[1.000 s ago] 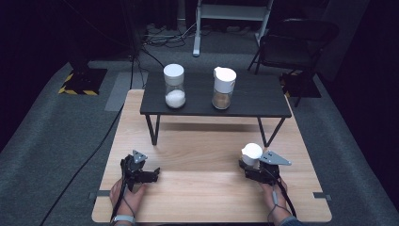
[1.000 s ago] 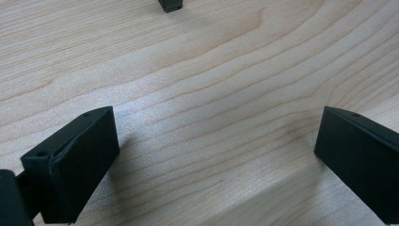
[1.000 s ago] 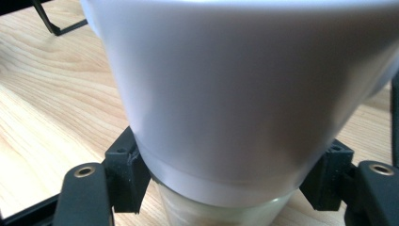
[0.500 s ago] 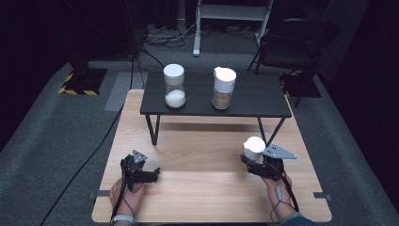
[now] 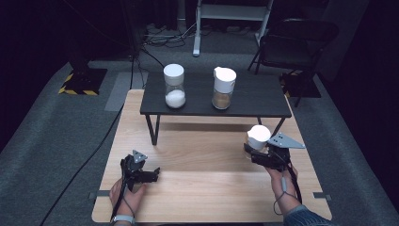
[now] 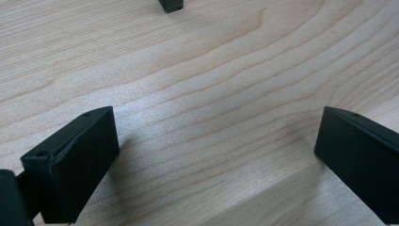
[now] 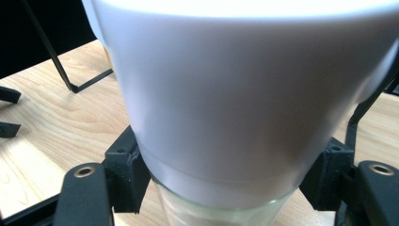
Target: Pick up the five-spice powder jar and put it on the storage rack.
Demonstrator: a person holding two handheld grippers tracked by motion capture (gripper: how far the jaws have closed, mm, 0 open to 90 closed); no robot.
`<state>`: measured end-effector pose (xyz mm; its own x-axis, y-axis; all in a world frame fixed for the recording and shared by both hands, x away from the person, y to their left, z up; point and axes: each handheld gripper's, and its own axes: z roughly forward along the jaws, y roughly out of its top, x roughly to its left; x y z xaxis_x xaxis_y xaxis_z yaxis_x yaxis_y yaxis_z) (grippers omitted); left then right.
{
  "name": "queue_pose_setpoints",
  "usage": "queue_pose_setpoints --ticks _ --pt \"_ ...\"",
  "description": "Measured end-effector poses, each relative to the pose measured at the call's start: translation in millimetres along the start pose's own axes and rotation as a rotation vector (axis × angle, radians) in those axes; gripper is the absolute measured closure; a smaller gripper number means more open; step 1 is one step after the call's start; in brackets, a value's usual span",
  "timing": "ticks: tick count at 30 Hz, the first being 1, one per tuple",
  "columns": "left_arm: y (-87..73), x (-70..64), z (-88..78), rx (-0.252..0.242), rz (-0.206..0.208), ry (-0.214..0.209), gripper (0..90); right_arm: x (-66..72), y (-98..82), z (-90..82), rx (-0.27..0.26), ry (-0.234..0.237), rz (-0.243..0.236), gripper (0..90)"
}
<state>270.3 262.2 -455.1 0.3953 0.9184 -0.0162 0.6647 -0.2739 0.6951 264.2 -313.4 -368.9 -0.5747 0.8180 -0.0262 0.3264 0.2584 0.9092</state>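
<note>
since the earlier frame the right hand-held gripper [image 5: 254, 151] has risen, its jaws clamped on the white-capped jar [image 5: 258, 138] now clear of the surface [image 5: 211, 188]. two jars (already placed) stand ahead on the dark shelf [image 5: 254, 101]. the left hand-held gripper [image 5: 153, 173] rests wide open, empty.

Left gripper [image 5: 151, 174]: matte black body, small grey three-cornered plate on top, black cable trailing back past the wrist. Its jaws are blocky black pads with bevelled edges and a small screw hole near each top corner. Left hand [image 5: 126, 198]: pale band on the wrist. Right gripper [image 5: 254, 154]: same black build, larger grey three-cornered plate, black cable looped along the forearm. Its jaw arms are rounded, each with a brass-ringed screw hole. Right hand [image 5: 281, 181]: blue-grey sleeve at the forearm.
</note>
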Motion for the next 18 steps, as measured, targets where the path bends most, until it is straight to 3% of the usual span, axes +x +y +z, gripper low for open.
queue_pose_setpoints --ticks 6,18 --pt "0.2 0.1 -0.1 0.001 0.001 0.0 0.4 -0.9 9.3 -3.5 -0.003 -0.008 0.0 30.4" --pt "0.0 0.0 0.0 0.0 0.0 0.0 0.4 -2.3 46.0 -12.9 -0.027 -0.014 -0.035 30.5"
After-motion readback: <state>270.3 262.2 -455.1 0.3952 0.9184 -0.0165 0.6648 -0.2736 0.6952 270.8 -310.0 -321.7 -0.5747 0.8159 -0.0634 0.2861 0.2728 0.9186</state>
